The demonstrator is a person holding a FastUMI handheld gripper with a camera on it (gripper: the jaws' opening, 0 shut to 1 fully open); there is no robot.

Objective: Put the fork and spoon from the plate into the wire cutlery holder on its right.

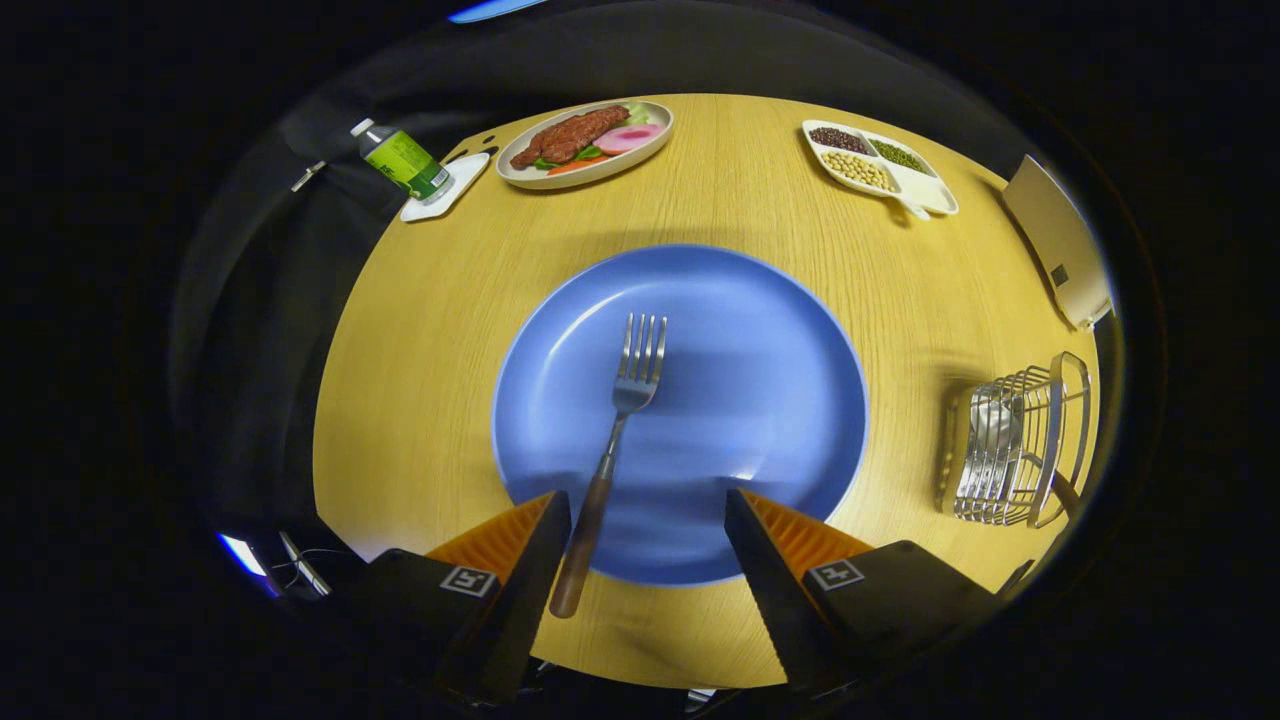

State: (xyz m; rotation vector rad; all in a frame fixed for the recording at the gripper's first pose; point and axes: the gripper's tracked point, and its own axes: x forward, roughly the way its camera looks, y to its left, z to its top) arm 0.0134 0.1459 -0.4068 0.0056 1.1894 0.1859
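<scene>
One fork (618,440) lies on the blue plate (780,340), its steel tines pointing away from the fingers toward the plate's middle and its brown, wood-like handle running back over the near rim, so that the handle's end rests above the bare worktop (430,340). The plate is round, matte and otherwise bare, with a soft shadow across its centre.

To the right of the plate, well apart from it, stands the wire cutlery holder (1015,445), a chrome rack with a wooden-looking frame; a spoon (990,425) already sits inside it, its bowl showing through the wires (the spoon's handle is hard to make out).

The hand-held gripper (648,510) hovers low over the near edge of the plate, looking down along its two fingers. Its fingers are spread wide and grip nothing. The fork's handle lies between them, just beside the inner face of the left finger (530,560), while the right finger (760,560) is well clear of it over the plate's rim. Whether the left finger touches the handle I cannot tell.

Beyond the plate, at the far side of the worktop, are an oval dish of mock food (585,140), a green-labelled bottle (403,160) on a small white tray (450,190), and a divided dish of beans (880,165).
</scene>
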